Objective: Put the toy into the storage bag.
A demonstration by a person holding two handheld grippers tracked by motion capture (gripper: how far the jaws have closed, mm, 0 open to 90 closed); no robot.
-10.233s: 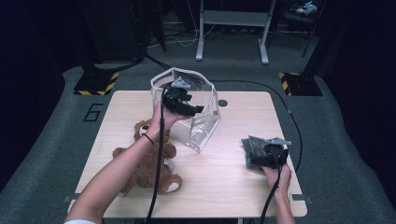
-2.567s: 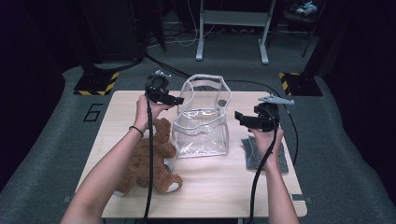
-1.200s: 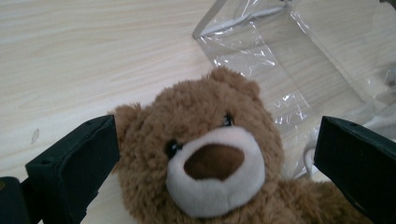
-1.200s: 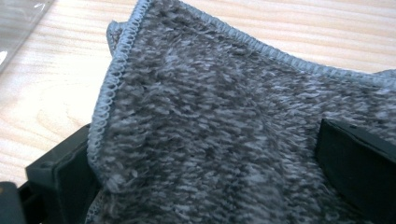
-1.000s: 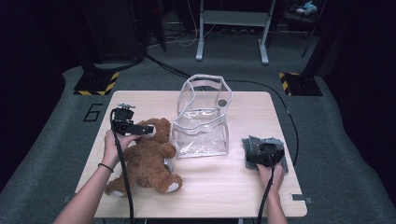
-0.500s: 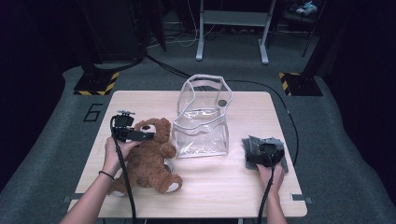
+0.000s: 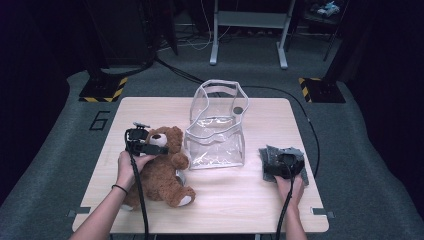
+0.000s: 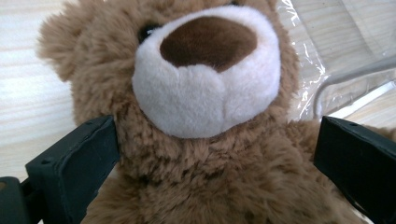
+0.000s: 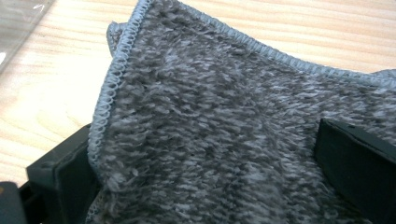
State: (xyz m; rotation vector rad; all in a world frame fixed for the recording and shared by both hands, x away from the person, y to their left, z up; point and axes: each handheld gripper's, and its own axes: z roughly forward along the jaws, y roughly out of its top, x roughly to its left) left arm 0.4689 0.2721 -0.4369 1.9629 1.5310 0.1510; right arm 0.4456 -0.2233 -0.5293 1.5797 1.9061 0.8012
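A brown teddy bear [image 7: 160, 172] lies on its back at the left of the wooden table [image 7: 250, 200]. My left gripper [image 7: 150, 148] hovers at its head; in the left gripper view the bear [image 8: 205, 93] has its neck between the wide-apart jaws of the left gripper [image 8: 210, 182], which is open. A grey towel [image 7: 287, 154] lies crumpled at the right of the table with my right gripper [image 7: 276, 169] low on it. Seen from the right gripper, the towel [image 9: 224, 126] lies between the jaws of the open right gripper [image 9: 210, 186] and drapes over the left one.
A clear plastic bag [image 7: 216, 131] with white trim stands upright in the middle of the table, its mouth open upward, just right of the bear. Cables trail from both grippers toward the table's front edge. A metal stand [image 7: 248, 20] rests on the floor behind.
The left gripper has come away from the bag and down onto the bear's head and neck. The right gripper has dropped from the bag onto the towel and stayed there.
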